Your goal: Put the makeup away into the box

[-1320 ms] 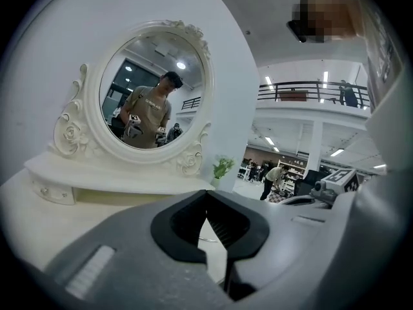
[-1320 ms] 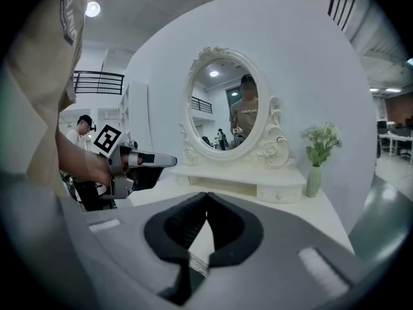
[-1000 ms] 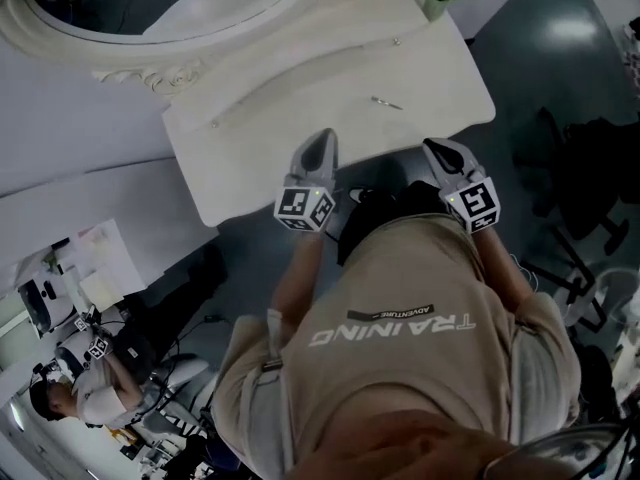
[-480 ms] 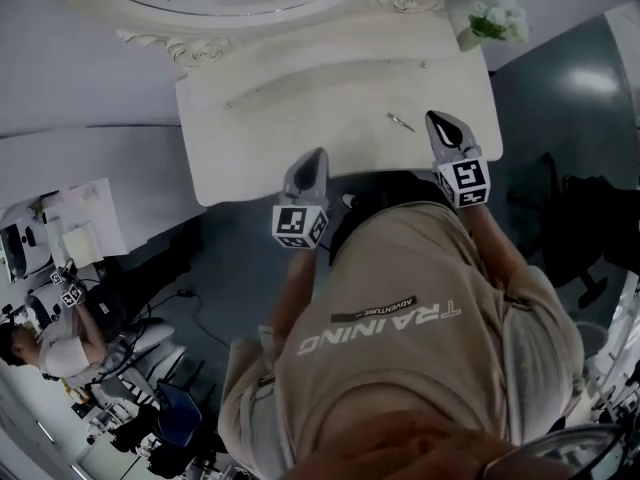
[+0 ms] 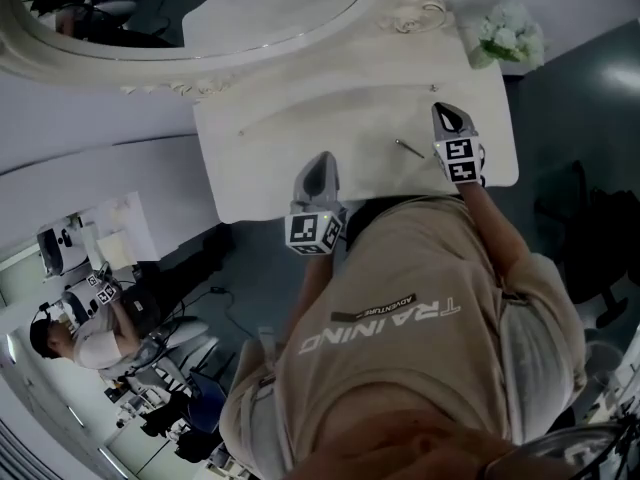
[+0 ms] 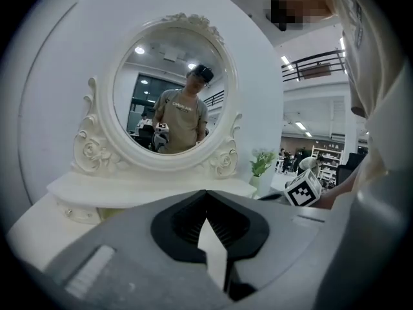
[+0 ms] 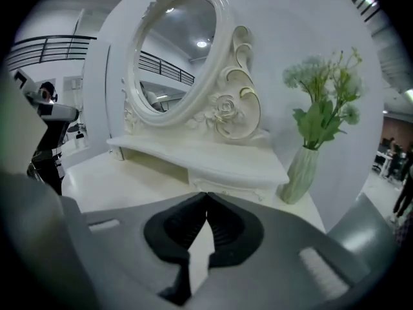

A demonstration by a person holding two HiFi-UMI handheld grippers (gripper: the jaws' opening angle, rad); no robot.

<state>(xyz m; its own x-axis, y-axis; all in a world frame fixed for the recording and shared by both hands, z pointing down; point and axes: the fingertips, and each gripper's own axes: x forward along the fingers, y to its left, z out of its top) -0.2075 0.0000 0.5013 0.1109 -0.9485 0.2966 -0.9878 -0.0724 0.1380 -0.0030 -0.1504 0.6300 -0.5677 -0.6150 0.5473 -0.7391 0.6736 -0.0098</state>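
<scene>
A thin dark makeup stick [image 5: 405,149] lies on the white dressing table [image 5: 280,168], near its front right. My right gripper [image 5: 447,114] is just right of the stick, over the table's right end, shut and empty; its jaws [image 7: 206,199] meet with nothing between them. My left gripper [image 5: 321,160] hovers at the table's front edge, left of the stick, also shut and empty, the jaws [image 6: 206,196] touching. No box shows in any view.
An ornate oval mirror [image 5: 200,8] stands at the back of the table above a low shelf [image 7: 193,157]. A vase of flowers [image 5: 508,36] stands at the back right corner [image 7: 303,173]. A seated person [image 5: 85,338] is far left on the floor.
My right gripper has moved forward from off the table's front edge to over its right end, beside the stick. The left gripper shifted slightly along the front edge. Both stayed shut.
</scene>
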